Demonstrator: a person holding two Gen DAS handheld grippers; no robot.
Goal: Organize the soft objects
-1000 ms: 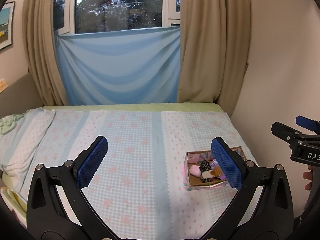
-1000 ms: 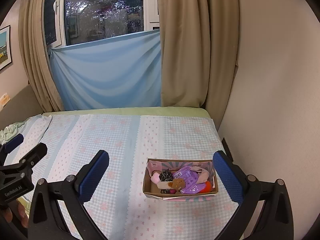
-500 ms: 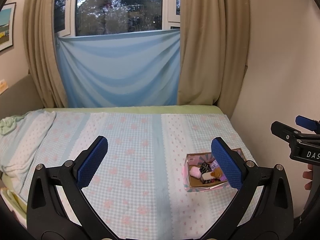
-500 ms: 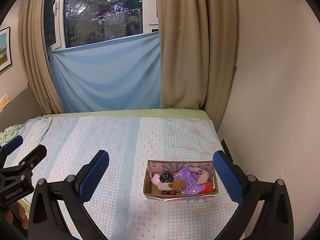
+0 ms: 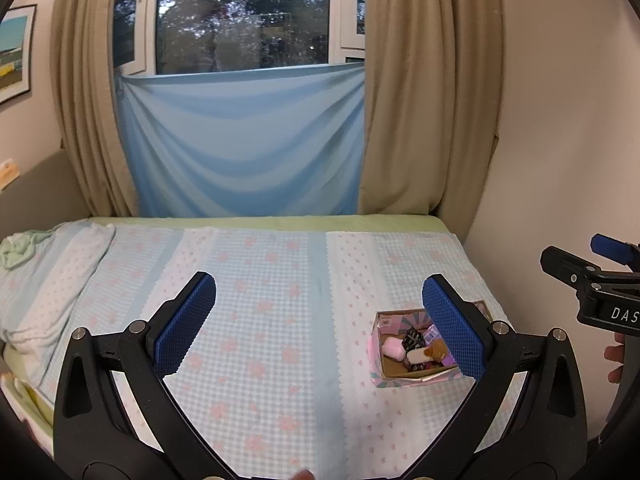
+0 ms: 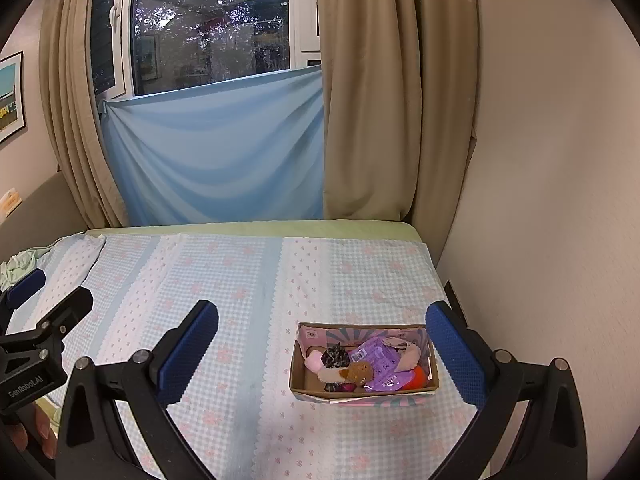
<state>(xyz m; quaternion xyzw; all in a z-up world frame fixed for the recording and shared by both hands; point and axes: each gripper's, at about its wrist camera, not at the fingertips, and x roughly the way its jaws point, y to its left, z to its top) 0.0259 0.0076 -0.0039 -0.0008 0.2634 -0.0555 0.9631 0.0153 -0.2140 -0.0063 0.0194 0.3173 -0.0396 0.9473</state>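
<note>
Cardboard, brown inside and pink-patterned outside, makes up the small box [image 6: 364,380] that sits on the bed [image 6: 240,280] near its right edge, close to the wall [image 6: 540,200]. We see it best from the right wrist camera. It holds a jumble of soft things: a pink puff [image 6: 315,361], a dark speckled piece [image 6: 336,356], a small brown and white plush [image 6: 348,374], purple packets [image 6: 380,362], a beige cloth [image 6: 408,354] and something orange [image 6: 418,376] mostly buried under the packets. What lies at the bottom of the box we cannot make out.

Our right gripper [image 6: 322,350] hangs above the bed with its blue pads spread wide and nothing between them; the box shows in the gap, towards the right pad. Our left gripper [image 5: 320,322] is likewise spread wide and holds nothing. In its view the right pad covers the far right part of the box [image 5: 390,376], so only the pink puff [image 5: 393,349], the dark piece [image 5: 414,338] and the plush [image 5: 426,354] show clearly.

Each camera catches only a part of the other gripper at its edge, with fingertips of the person's hand [image 5: 614,362] cut off by the frame. A pale green cloth [image 5: 18,248] lies bunched at the bed's far left, partly out of view. Behind the bed a blue sheet [image 6: 216,156] hangs over the lower window between tan curtains [image 6: 384,92].
</note>
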